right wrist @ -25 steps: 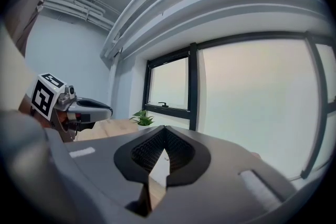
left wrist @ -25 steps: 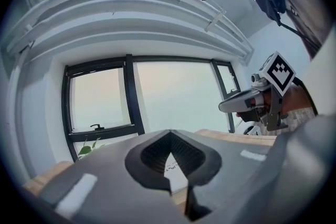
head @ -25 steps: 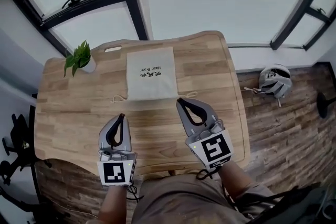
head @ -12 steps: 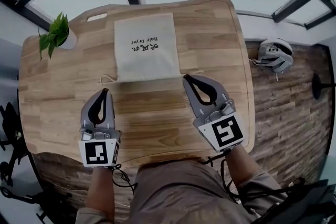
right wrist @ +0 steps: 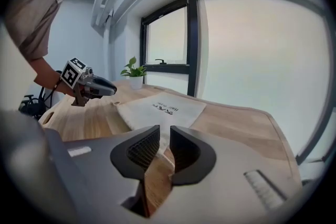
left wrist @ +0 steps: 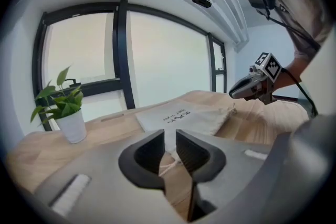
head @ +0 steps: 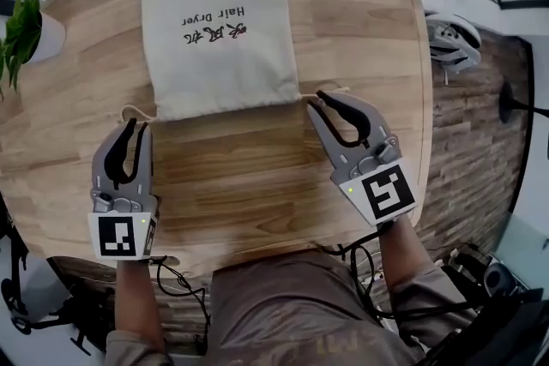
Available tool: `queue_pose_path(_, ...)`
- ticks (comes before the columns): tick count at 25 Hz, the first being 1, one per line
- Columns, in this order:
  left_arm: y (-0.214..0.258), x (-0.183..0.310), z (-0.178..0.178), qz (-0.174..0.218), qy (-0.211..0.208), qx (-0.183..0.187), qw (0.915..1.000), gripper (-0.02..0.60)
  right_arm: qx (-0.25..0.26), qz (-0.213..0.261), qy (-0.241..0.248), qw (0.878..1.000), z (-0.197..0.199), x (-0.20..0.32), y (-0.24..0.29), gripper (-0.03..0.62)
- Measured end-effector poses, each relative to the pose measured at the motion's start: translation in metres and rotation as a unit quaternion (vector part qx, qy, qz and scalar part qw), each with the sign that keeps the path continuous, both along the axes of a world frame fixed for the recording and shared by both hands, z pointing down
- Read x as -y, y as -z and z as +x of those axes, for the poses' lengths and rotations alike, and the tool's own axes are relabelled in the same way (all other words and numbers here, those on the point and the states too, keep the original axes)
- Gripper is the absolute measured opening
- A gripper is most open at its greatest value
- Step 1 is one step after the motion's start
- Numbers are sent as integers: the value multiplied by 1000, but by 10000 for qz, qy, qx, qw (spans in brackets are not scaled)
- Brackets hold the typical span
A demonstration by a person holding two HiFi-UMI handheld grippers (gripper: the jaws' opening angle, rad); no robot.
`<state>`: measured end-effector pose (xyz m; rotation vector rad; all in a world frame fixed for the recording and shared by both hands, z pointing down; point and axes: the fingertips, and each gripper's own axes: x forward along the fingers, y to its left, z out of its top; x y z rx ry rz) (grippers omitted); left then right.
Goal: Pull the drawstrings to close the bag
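Note:
A flat beige drawstring bag (head: 219,30) with dark print lies on the wooden table (head: 257,176), its mouth edge facing me. A thin drawstring loop (head: 134,111) trails from its left corner, and another drawstring (head: 333,90) leaves the right corner. My left gripper (head: 139,126) sits low at the left loop, and its jaws stand slightly apart (left wrist: 170,136) with the string (left wrist: 169,161) showing through the gap. My right gripper (head: 315,98) is at the right corner. Its jaws (right wrist: 164,131) have just been opening and stand narrowly open, gripping nothing, with the bag (right wrist: 160,110) just ahead.
A potted green plant (head: 19,26) stands at the table's far left corner. A grey helmet (head: 450,34) lies on the wooden floor to the right. Cables hang near my legs at the table's near edge. Large windows stand beyond the table.
Both grippers have come down and forward to the bag's near corners. The right jaws, shut before, now show a narrow gap. The bag looks larger and nearer.

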<state>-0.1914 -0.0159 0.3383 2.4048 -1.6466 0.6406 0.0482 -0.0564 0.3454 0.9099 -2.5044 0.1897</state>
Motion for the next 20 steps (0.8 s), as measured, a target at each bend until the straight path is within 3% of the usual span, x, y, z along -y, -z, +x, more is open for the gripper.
queue_pose_path(3,-26,0,2,-308,-343,-171,9988,90,-295,-226,295,9989,2,0,-28,118)
queue_pose_path(7,-50,1,2,-657,-756,-167,9948,133,-1193,-262,963,9878,3,-6,-61,137)
queue_pose_path(11,-60,-1,2,-870,-1146,-264,9892,150,-1232,-346,1100,9857,3,-5,-69,138)
queue_pose_path(16,-57,-4,0,-1094,-1633,-111,9804,150,-1600,-584,1343,9762,9,-10,-78,139)
queue_pose_path(20,-68,-5,4,-1401,-2022,-49,9693,129,-1638,-786,1485,9721,9,-11,-81,129)
